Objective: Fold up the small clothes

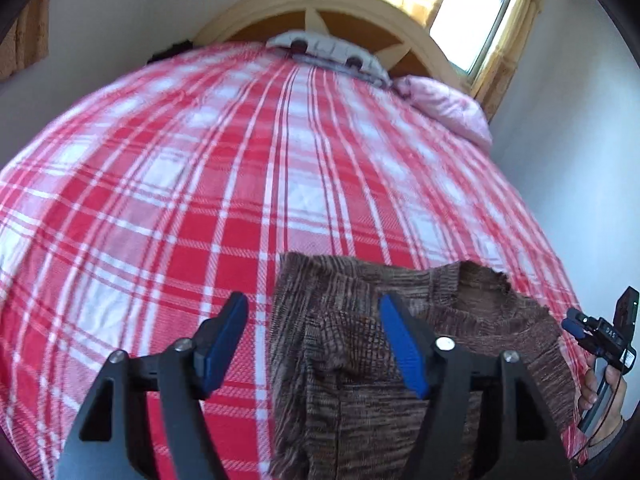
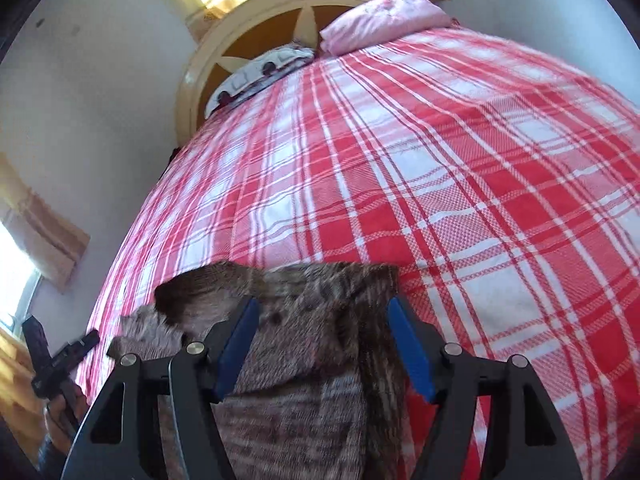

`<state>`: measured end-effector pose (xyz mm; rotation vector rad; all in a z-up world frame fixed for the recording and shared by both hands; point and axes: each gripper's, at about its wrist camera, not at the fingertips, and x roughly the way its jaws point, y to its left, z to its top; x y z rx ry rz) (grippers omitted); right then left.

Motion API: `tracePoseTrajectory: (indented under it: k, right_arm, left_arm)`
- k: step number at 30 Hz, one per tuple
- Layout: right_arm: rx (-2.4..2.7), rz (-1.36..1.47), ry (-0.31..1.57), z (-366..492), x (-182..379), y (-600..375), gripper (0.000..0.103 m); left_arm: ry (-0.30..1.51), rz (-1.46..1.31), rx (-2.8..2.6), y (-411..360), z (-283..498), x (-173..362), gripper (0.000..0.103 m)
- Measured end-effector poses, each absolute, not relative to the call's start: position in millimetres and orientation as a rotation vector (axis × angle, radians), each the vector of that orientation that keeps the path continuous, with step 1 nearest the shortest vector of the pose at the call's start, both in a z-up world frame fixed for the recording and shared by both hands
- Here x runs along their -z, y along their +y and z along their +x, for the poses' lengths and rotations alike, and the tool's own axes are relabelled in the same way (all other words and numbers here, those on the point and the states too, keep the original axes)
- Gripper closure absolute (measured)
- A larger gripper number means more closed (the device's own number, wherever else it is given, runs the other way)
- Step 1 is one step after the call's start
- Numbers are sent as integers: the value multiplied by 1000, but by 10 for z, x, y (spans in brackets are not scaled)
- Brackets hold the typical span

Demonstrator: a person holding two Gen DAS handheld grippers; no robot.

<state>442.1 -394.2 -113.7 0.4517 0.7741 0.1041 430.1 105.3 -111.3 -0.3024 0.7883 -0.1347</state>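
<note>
Two wrist cameras, low over the foot edge of the bed.
Both face the curved wooden headboard [image 1: 320, 4] and share the red-and-white checked bedcover [image 1: 200, 184], near the brown knitted garment [image 2: 296, 360].

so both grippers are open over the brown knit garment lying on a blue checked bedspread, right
Not quite: the bedspread is red and white checked, not blue, as both wrist views show. The left gripper and right gripper are open over the brown knit garment.
</note>
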Motion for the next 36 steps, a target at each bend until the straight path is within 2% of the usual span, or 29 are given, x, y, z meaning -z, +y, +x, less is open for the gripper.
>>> tracePoseTrajectory:
  k: [1, 4, 9, 14, 17, 24, 29, 36]
  right_arm:
    - [-130, 440, 776, 4374, 1113, -3896, 35]
    - [-256, 399, 816, 4226, 1090, -3654, 35]
    - [-347, 314, 998, 4231, 1326, -3269, 35]
    - [-319, 282, 1037, 4527, 1389, -3155, 35]
    - [-271, 283, 984, 4779, 1242, -3231, 35]
    - [-149, 392, 815, 4987, 952, -3632, 35]
    - [-135, 347, 814, 4631, 1045, -3658, 35]
    - [-157, 250, 859, 3847, 1156, -3613, 35]
  left_arm:
    - [787, -273, 145, 1056, 4218, 1089, 30]
    - [814, -161, 139, 992, 4043, 1145, 16]
    - [910, 27, 142, 760, 3966, 1398, 16]
    - [953, 63, 110, 667, 4264, 1563, 15]
    - [929, 76, 14, 714, 4592, 1502, 15]
    - [897, -99, -164, 1178, 4901, 1367, 15]
    - [921, -105, -160, 1247, 4654, 1465, 15]
    - [916, -88, -74, 1122, 3866, 1432, 15]
